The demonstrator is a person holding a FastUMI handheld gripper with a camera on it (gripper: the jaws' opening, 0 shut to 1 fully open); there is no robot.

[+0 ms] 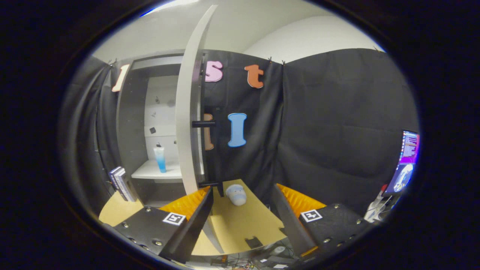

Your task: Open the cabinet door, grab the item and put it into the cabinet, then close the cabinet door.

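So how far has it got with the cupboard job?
The cabinet door stands open, so step one looks done. The gripper is open and holds nothing. The soft toy sits on the table just ahead of its fingers, not yet grabbed. Left: grab it, put it inside, shut the door.

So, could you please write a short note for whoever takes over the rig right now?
Tool: open, holding nothing, fingers spread just short of the open door's edge.
Cabinet door: swung open, seen edge-on, its dark handle sticking out.
Cabinet shelf: a cup with blue liquid stands on it.
Item: a pale plush toy lies on the table, just ahead of the fingers, right of the door.
Books stand left of the cabinet.
Done: door opened.
Left: grasp the toy, place it in the cabinet, close the door.
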